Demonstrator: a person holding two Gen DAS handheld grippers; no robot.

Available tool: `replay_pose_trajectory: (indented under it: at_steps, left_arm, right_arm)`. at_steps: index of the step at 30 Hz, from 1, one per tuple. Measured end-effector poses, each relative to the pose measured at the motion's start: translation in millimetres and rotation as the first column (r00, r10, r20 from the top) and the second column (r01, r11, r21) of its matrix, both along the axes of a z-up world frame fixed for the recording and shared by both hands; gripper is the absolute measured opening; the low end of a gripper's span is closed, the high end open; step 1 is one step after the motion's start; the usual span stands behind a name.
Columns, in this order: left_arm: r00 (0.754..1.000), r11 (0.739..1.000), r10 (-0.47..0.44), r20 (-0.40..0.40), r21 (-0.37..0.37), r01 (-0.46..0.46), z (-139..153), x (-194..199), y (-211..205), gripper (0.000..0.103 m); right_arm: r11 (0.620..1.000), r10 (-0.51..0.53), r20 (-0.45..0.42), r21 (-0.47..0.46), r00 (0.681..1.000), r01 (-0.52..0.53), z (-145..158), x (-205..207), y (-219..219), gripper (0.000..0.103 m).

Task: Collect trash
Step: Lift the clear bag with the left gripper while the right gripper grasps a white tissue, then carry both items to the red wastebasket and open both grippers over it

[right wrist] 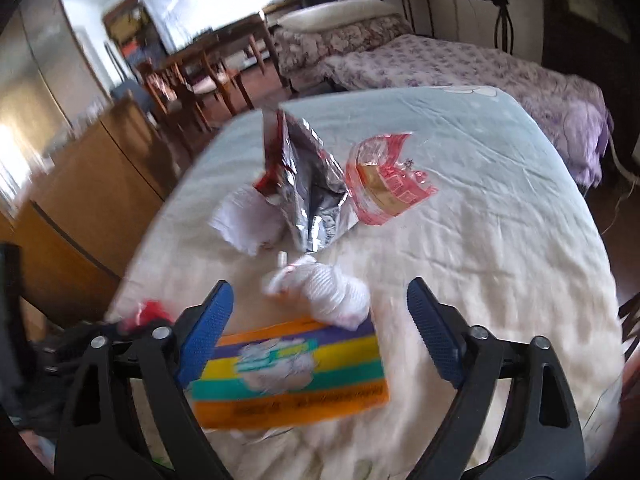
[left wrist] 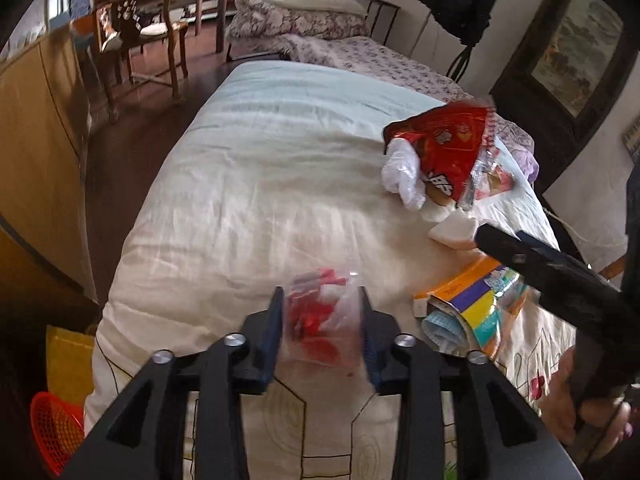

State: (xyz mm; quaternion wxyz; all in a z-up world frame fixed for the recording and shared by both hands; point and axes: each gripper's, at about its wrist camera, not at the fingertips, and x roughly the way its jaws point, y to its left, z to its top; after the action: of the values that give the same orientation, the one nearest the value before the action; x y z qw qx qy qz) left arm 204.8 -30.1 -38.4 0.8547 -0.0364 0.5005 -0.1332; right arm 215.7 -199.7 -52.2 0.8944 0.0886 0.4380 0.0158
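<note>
The left gripper [left wrist: 322, 320] is pointing down at the bed [left wrist: 248, 184], its jaws pinching a clear wrapper [left wrist: 320, 320] with red bits. The right gripper [right wrist: 320, 332] is hovering with jaws wide apart over a striped orange packet [right wrist: 292, 376], not touching it. A tissue wad [right wrist: 340, 296], foil bag [right wrist: 308, 192] and pink wrapper [right wrist: 384, 184] are lying beyond.

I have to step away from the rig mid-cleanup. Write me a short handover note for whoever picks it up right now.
Left claw: closed on a clear wrapper with red bits, lifted over the bed.
Right claw: open, holding nothing, the striped orange box between its fingers.
Beyond the box: crumpled white tissue, silver-lined snack bag, another white wad, pink-printed clear wrapper.
Done: one wrapper picked up.
Left: everything else on the bed. Red mesh basket sits on the floor beside the bed.
</note>
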Motion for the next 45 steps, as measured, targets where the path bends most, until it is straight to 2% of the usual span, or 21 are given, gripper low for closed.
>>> replay_pose_trajectory:
  at_steps: [1, 2, 3, 4, 5, 7, 10, 15, 18, 26, 34, 36, 41, 45]
  left_arm:
    - [1.0, 1.0, 0.008, -0.008, -0.004, -0.008, -1.3, 1.0, 1.8, 0.044]
    - [1.0, 1.0, 0.012, -0.017, -0.01, -0.012, -2.7, 2.0, 3.1, 0.044]
    - [1.0, 1.0, 0.01, -0.027, -0.019, -0.011, -3.8, 2.6, 3.9, 0.044]
    - [0.999, 1.0, 0.006, -0.032, -0.025, -0.007, -4.7, 2.3, 4.5, 0.044]
    - [0.999, 1.0, -0.004, -0.032, -0.031, 0.003, -4.4, 1.7, 3.6, 0.042]
    - [1.0, 0.999, -0.023, -0.018, -0.039, 0.022, -2.7, -0.8, 0.6, 0.03]
    - [0.999, 0.998, -0.042, 0.029, -0.045, 0.043, 5.1, -8.1, -0.5, 0.03]
    - [0.987, 0.994, -0.069, 0.142, -0.072, 0.079, 26.3, -21.6, -5.9, 0.03]
    - [0.981, 0.992, -0.077, 0.178, -0.08, 0.093, 32.8, -26.7, -10.2, 0.03]
    - [0.98, 0.991, -0.089, 0.178, -0.087, 0.106, 31.8, -35.3, -11.8, 0.03]
    - [0.985, 0.988, -0.068, 0.159, -0.127, 0.088, 29.2, -81.9, 4.7, 0.03]
    - [0.982, 0.99, -0.057, 0.178, -0.116, 0.079, 36.1, -97.6, 12.6, 0.03]
    - [0.975, 0.987, -0.015, 0.222, -0.153, 0.05, 64.5, -131.3, 42.8, 0.03]
    - [0.96, 0.985, 0.032, 0.28, -0.17, 0.017, 91.2, -157.5, 70.9, 0.03]
  right_arm:
    - [1.0, 0.003, -0.005, 0.0, 1.0, -0.003, -0.1, -0.5, -0.2, 0.021]
    - [1.0, 0.006, 0.018, 0.03, 1.0, -0.006, 4.6, -5.7, -4.0, 0.019]
    - [0.999, 0.003, 0.043, 0.04, 0.999, -0.005, 9.9, -9.9, -6.4, 0.008]
    - [0.999, -0.005, 0.087, 0.047, 0.996, 0.001, 19.1, -18.0, -10.2, 0.006]
    - [0.998, -0.014, 0.114, 0.057, 0.993, 0.007, 24.5, -23.2, -13.1, 0.006]
    - [0.988, -0.046, 0.171, 0.151, 0.984, 0.02, 37.2, -41.6, -27.8, 0.006]
    - [0.976, -0.088, 0.188, 0.212, 0.978, 0.047, 37.3, -59.7, -44.2, 0.006]
    - [0.973, -0.102, 0.192, 0.225, 0.976, 0.058, 38.0, -74.4, -48.5, 0.006]
    - [0.969, -0.102, 0.194, 0.239, 0.976, 0.054, 34.0, -81.4, -48.0, 0.007]
    - [0.975, -0.077, 0.188, 0.22, 0.979, 0.035, 26.0, -100.8, -40.0, 0.007]
    - [0.977, -0.068, 0.193, 0.211, 0.979, 0.026, 23.4, -139.0, -28.5, 0.007]
    - [0.978, -0.061, 0.193, 0.207, 0.979, 0.02, 24.5, -147.8, -25.4, 0.007]
    - [0.977, -0.036, 0.212, 0.214, 0.977, -0.01, 37.5, -167.9, -12.6, 0.007]
    - [0.978, 0.011, 0.27, 0.198, 0.963, -0.067, 63.4, -188.0, 10.2, 0.007]
